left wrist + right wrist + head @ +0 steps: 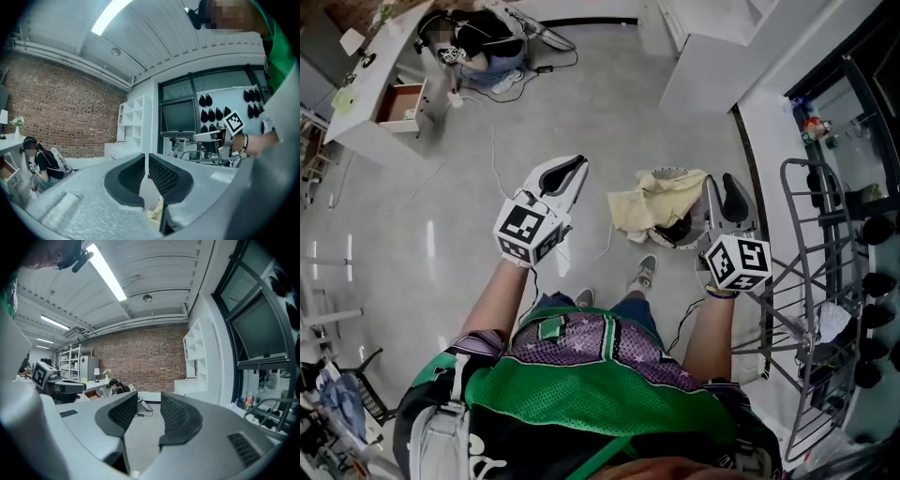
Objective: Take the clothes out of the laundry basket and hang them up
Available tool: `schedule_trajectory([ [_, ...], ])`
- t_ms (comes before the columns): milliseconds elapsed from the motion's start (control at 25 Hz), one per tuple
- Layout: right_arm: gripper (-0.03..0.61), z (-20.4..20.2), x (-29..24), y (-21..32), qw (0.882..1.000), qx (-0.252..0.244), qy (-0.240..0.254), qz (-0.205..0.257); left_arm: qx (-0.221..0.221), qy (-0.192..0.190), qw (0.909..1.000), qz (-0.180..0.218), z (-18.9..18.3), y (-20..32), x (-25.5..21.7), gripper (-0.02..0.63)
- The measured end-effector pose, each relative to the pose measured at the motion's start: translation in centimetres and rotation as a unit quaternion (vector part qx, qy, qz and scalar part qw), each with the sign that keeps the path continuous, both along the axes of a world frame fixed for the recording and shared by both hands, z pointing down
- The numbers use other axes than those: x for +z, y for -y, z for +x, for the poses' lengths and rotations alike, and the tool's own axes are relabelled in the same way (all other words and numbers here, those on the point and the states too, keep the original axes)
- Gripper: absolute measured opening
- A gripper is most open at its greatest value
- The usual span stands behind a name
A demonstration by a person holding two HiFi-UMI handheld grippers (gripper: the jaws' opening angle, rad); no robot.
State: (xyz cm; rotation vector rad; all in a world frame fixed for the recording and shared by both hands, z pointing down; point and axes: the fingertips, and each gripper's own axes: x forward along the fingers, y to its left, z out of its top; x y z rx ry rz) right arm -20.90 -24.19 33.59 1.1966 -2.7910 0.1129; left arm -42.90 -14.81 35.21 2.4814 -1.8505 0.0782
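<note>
Draped over the laundry basket (673,243) at frame centre, the cloth (652,208) is judged soft and light, best pinched at a loose fold, while fingers of the left gripper (565,171) are closed empty and those of the right gripper (724,192) are parted, empty.

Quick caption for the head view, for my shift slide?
Person stands at a laundry basket draped with pale cloth, left hand-held gripper shut, right hand-held gripper open and empty, drying rack alongside.

Office/lab space: brick wall (140,357), white desk (366,89) w/ open drawer (401,105), strip light (107,273), shelving (194,352).
</note>
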Motion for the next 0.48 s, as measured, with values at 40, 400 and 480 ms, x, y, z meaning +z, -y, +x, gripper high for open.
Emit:
schedule_trajectory([
  [40,0.14,0.4,0.1,0.9,1.0,-0.004,0.002,0.0,-0.002,0.002,1.0,-0.003,0.5,0.6,0.3,0.021],
  [400,0.138,4.7,1.4,10.8,1.0,-0.018,-0.002,0.006,-0.007,0.013,0.9993,-0.033,5.2,10.0,3.3,0.061],
  [480,0.14,5.9,2.8,12.2,1.0,-0.018,-0.004,-0.005,-0.001,0.017,0.9987,-0.048,6.5,11.9,4.8,0.063],
])
